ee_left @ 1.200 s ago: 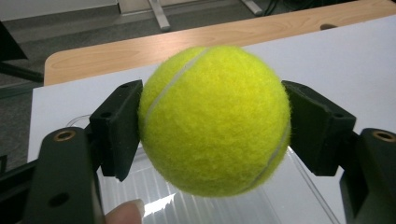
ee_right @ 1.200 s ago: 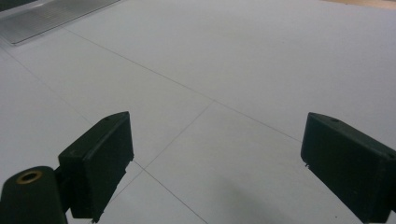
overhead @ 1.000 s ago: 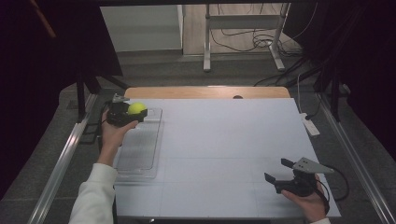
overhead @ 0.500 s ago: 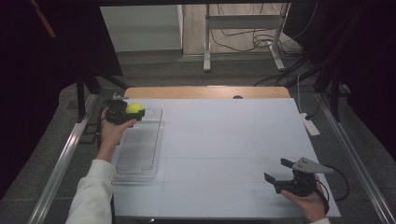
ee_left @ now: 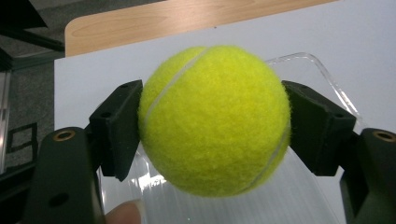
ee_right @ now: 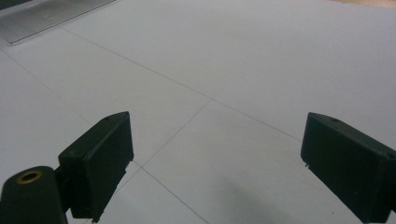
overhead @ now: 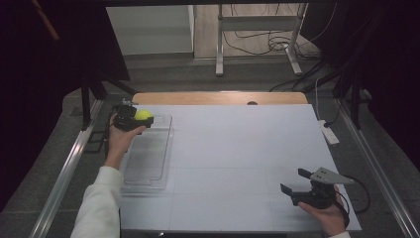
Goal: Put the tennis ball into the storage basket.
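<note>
left gripper point(overhead: 143, 118) clamped tennis ball point(ee_left: 214, 119) over clear tray's point(overhead: 148, 153) far end | ball's seam seen in left gripper view | right gripper point(ee_right: 215, 163) gaped empty, well apart from tray

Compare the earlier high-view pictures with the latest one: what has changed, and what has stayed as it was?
Hardly anything has visibly changed. The left gripper stays shut on the yellow-green felt tennis ball, holding it over the far end of the clear plastic tray. The right gripper stays open and empty near the white table's front right corner.
</note>
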`<state>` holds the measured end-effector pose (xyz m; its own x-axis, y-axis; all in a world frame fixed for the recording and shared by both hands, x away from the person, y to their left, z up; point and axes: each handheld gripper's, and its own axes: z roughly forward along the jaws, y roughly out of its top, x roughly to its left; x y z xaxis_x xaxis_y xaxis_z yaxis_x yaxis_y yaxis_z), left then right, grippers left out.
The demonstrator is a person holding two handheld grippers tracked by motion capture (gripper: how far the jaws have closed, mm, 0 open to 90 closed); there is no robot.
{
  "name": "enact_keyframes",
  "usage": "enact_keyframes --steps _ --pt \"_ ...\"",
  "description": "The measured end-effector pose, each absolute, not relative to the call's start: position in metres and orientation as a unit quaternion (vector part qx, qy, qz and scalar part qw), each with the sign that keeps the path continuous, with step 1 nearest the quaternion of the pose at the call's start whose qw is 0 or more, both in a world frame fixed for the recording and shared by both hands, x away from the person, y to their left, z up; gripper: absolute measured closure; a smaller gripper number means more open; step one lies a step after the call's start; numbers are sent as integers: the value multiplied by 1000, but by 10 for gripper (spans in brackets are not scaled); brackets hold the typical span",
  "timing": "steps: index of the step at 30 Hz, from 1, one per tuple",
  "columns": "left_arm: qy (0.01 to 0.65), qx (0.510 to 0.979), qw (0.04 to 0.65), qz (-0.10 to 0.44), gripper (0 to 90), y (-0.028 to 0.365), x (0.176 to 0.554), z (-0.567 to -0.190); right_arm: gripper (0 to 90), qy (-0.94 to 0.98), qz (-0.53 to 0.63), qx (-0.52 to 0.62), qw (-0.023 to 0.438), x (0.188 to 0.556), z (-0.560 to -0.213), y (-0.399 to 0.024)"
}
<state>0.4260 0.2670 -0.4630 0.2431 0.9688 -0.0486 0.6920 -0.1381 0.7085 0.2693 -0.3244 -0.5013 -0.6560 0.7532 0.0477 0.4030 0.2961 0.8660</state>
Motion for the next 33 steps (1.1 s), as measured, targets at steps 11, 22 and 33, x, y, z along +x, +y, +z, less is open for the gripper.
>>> enact_keyframes --steps 11,22,33 --pt "584 725 297 213 265 268 431 -471 92 782 464 370 189 269 -502 -325" --pt "583 734 280 205 265 267 435 -477 92 782 464 370 189 269 -502 -325" --pt "589 743 258 186 264 265 439 -485 92 782 463 371 189 269 -502 -325"
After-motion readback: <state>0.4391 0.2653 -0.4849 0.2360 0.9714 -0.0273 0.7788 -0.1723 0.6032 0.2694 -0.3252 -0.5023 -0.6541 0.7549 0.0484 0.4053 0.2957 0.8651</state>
